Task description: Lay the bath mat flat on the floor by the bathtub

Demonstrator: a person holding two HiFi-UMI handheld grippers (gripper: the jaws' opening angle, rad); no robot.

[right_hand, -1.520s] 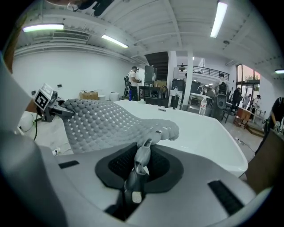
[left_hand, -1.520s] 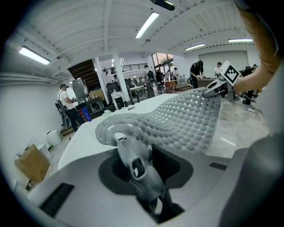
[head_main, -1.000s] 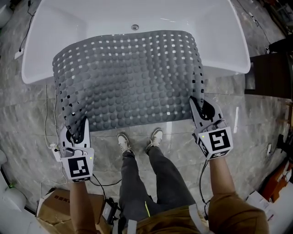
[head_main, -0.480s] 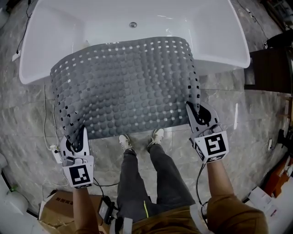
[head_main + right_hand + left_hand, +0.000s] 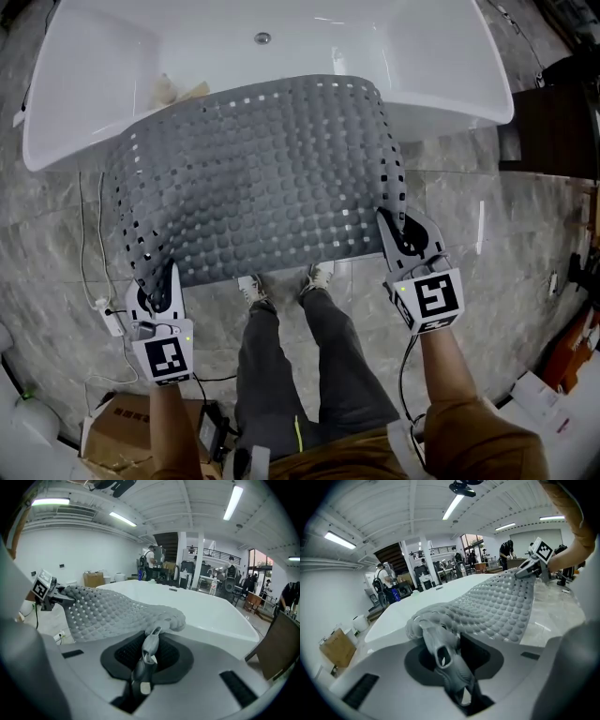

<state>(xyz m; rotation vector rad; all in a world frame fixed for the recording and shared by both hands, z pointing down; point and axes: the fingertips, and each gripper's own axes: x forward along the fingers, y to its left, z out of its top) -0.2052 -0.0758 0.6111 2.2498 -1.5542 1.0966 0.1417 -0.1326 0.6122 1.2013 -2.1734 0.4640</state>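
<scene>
Mat (image 5: 258,178) held over bathtub (image 5: 450,66) rim; left gripper (image 5: 156,292) clamps corner; right gripper (image 5: 401,230) clamps other corner

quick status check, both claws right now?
Left claw: closed on the mat, at its near-left corner.
Right claw: closed on the mat, at its near-right corner.
</scene>
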